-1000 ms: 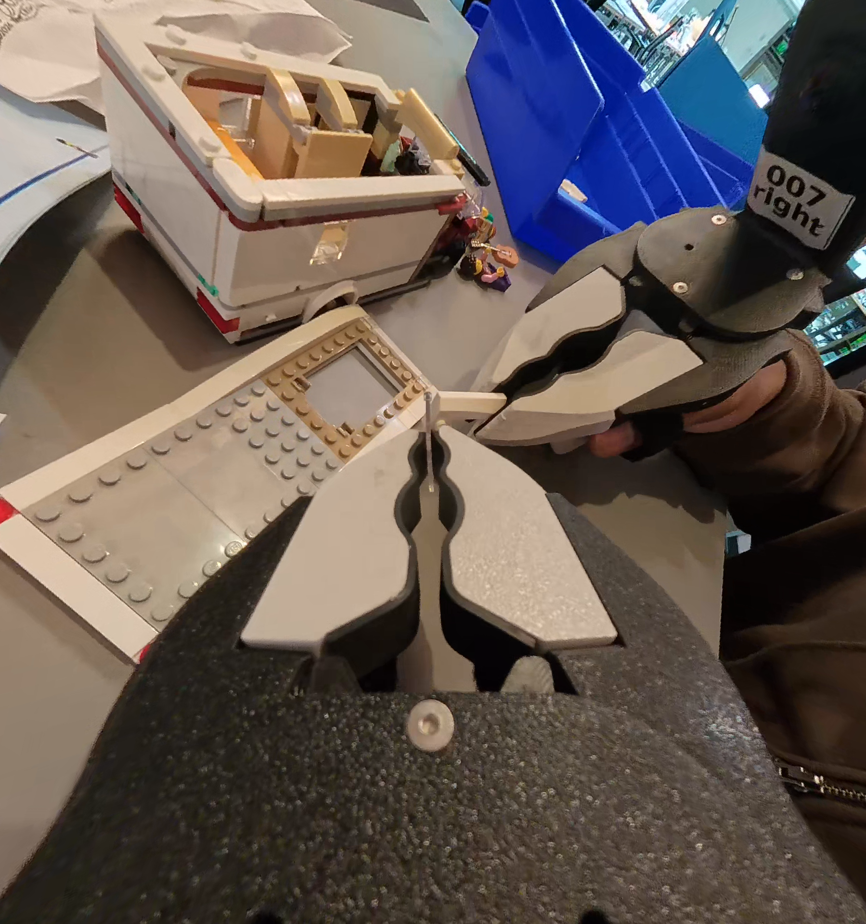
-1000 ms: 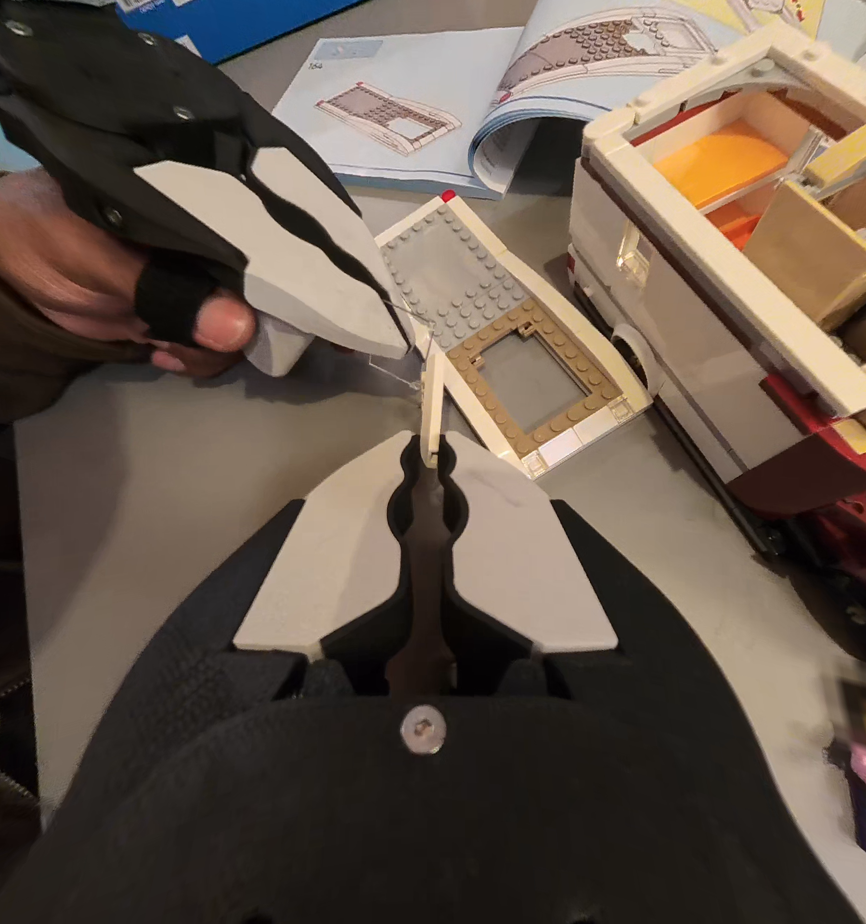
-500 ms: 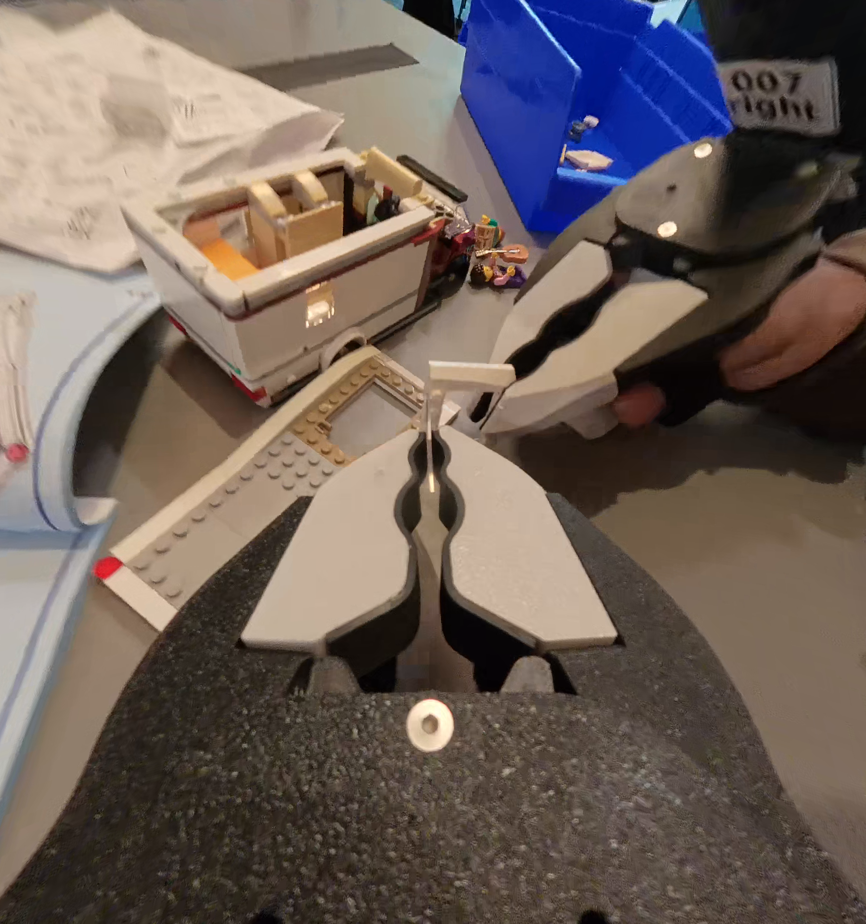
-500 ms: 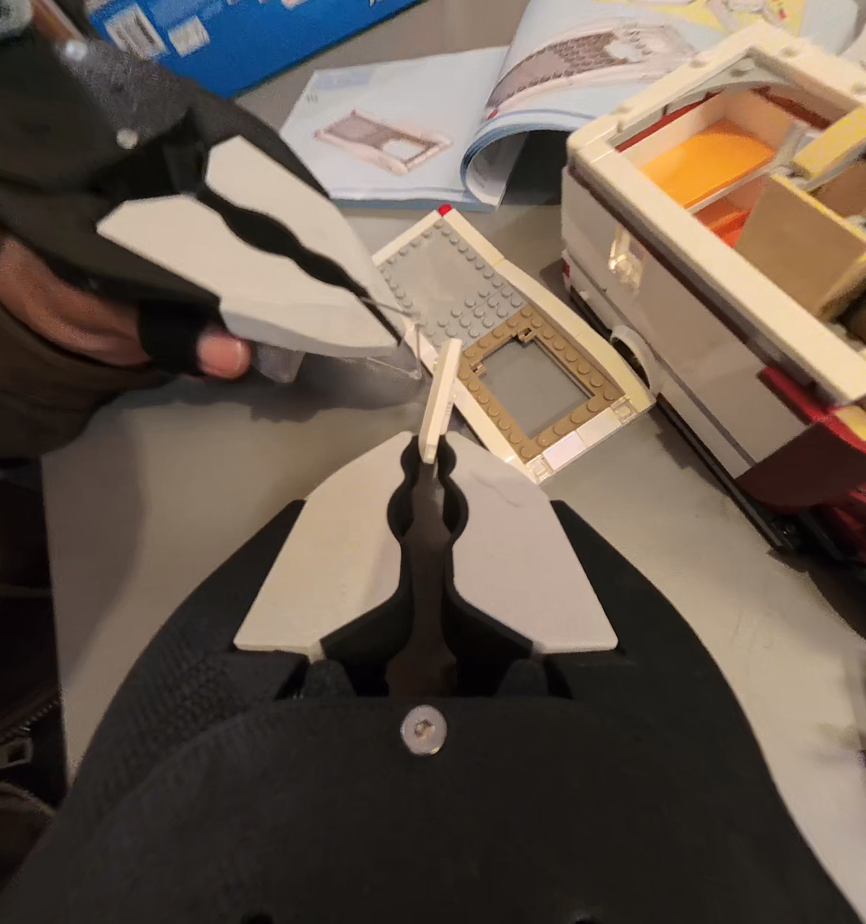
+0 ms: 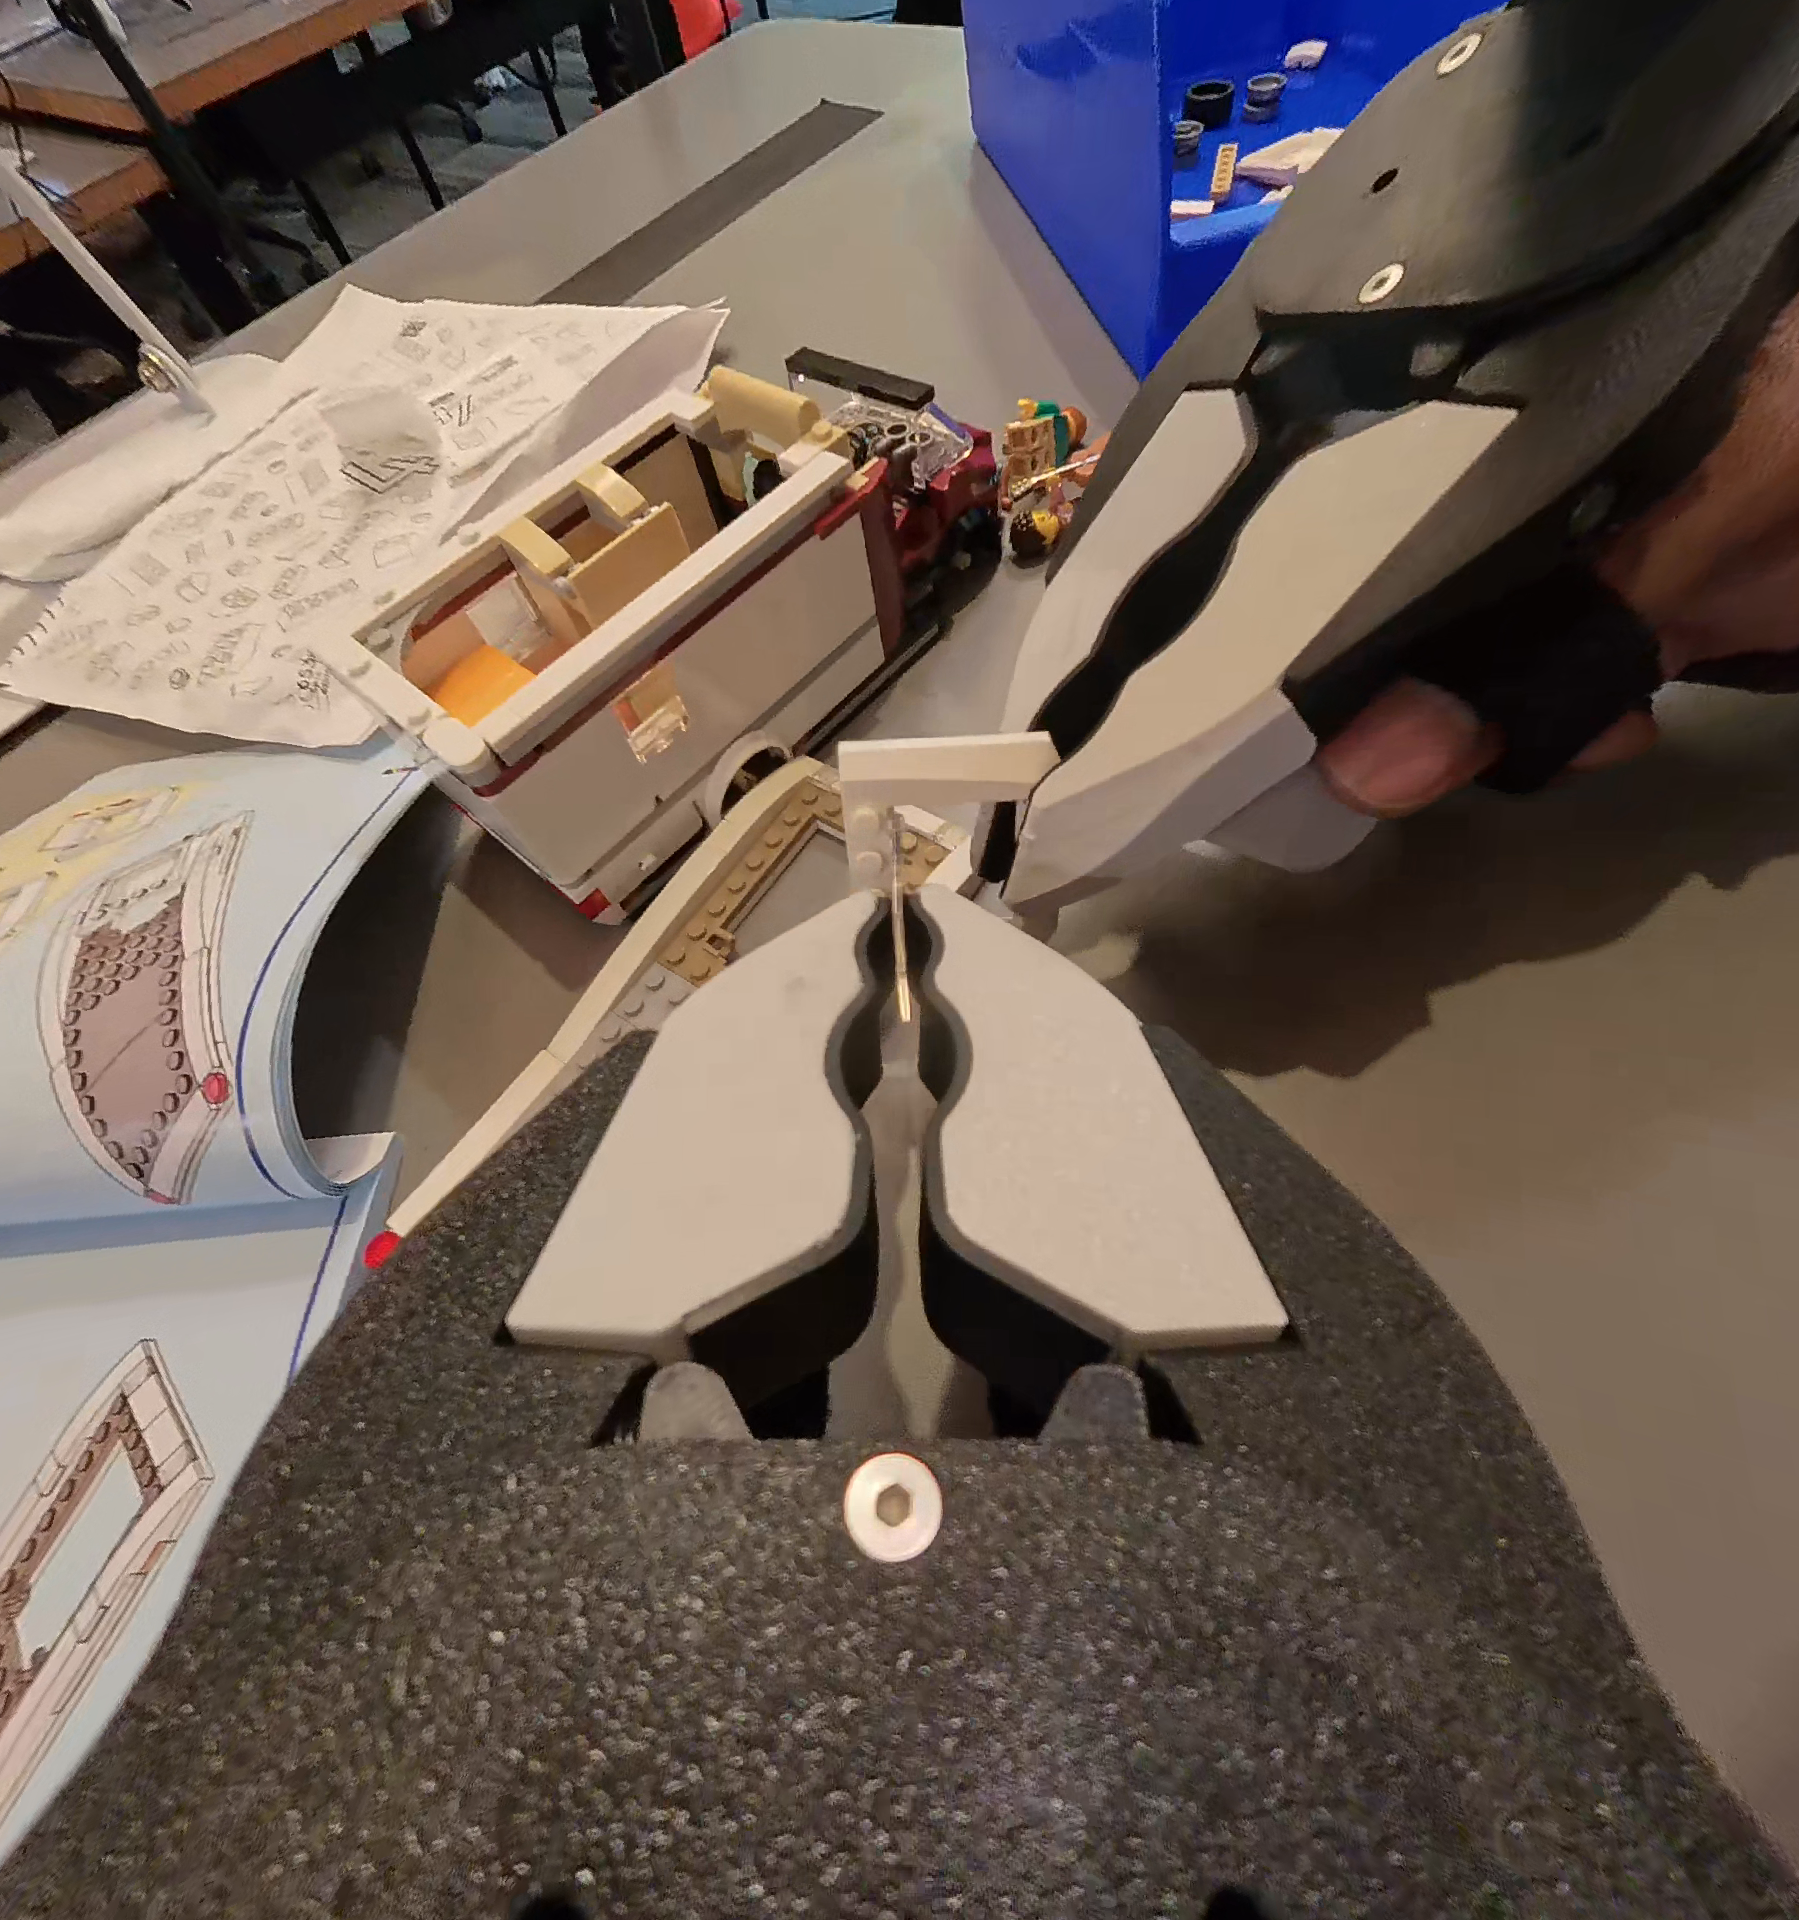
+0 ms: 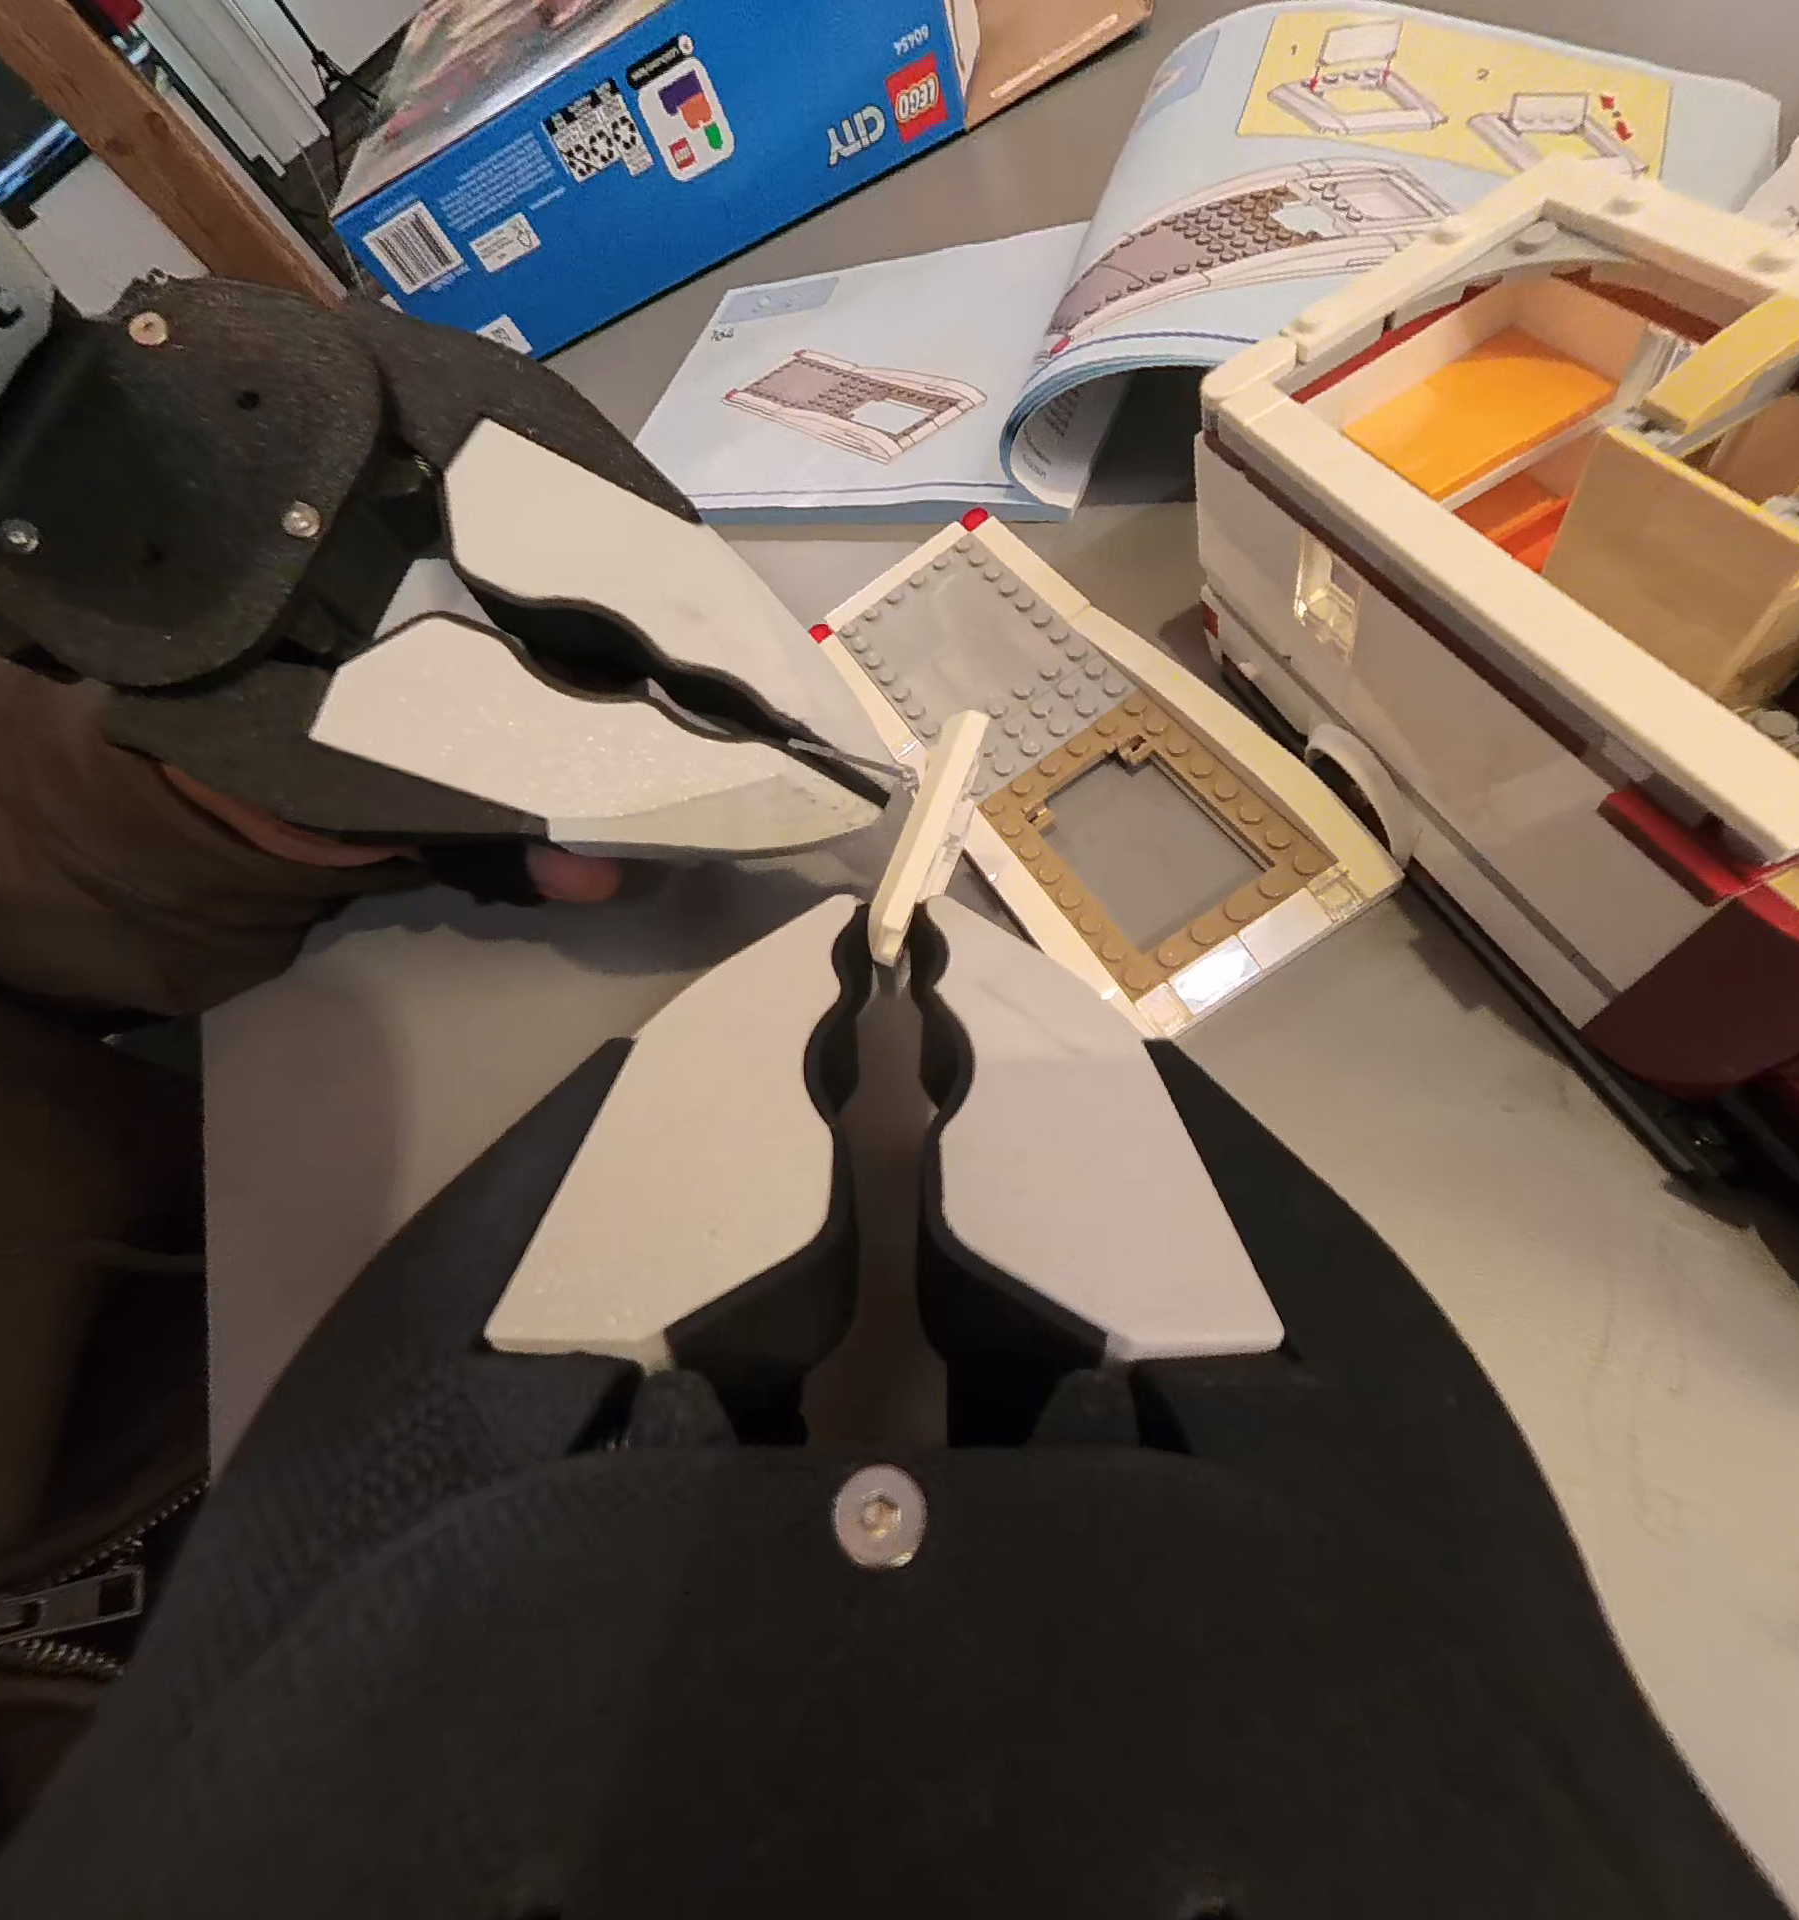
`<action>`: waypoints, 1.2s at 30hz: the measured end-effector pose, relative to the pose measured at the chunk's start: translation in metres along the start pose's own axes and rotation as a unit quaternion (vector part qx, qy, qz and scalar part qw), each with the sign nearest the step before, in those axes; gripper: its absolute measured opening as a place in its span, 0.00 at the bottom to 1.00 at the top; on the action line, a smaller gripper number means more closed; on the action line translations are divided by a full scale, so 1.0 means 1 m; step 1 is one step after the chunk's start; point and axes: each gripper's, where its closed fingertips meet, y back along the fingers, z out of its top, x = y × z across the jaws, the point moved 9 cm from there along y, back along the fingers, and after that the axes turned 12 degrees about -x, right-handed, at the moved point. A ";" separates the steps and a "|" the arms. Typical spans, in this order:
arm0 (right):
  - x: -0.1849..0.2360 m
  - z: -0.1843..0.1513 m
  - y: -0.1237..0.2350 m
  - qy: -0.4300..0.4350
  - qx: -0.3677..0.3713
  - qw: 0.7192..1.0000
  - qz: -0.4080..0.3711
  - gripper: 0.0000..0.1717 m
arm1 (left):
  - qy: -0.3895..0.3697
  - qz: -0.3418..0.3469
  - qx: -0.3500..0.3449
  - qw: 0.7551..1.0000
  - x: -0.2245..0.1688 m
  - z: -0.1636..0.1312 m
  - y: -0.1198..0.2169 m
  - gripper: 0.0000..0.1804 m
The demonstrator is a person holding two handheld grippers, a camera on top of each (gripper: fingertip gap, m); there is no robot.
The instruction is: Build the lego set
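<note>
Two grippers meet above a roof panel, now lifted off the tabletop. Left fingers pinch a clear pane. Right fingers pinch a white plate.

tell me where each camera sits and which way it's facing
Left wrist view: sits on the left gripper, facing along its fingers over the grey table to the toy camper and blue bin; the right gripper and a hand show.
Right wrist view: sits on the right gripper, facing the roof panel, booklet and blue box; the left gripper and a sleeve show.
Shared: both grippers, the white plate piece, roof panel, camper, booklet.
</note>
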 end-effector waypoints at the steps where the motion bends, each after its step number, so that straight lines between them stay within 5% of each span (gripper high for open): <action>1: 0.001 0.000 0.000 0.007 -0.002 1.000 -0.001 0.04 | -0.009 0.003 -0.001 1.000 -0.001 0.001 0.000 0.01; 14: 0.012 0.002 -0.001 0.162 -0.001 0.987 -0.002 0.04 | -0.073 0.016 0.004 0.997 -0.004 0.003 0.003 0.01; 36: 0.026 -0.011 -0.003 0.373 0.082 0.924 -0.001 0.05 | -0.184 -0.005 0.075 0.980 -0.019 -0.003 -0.003 0.01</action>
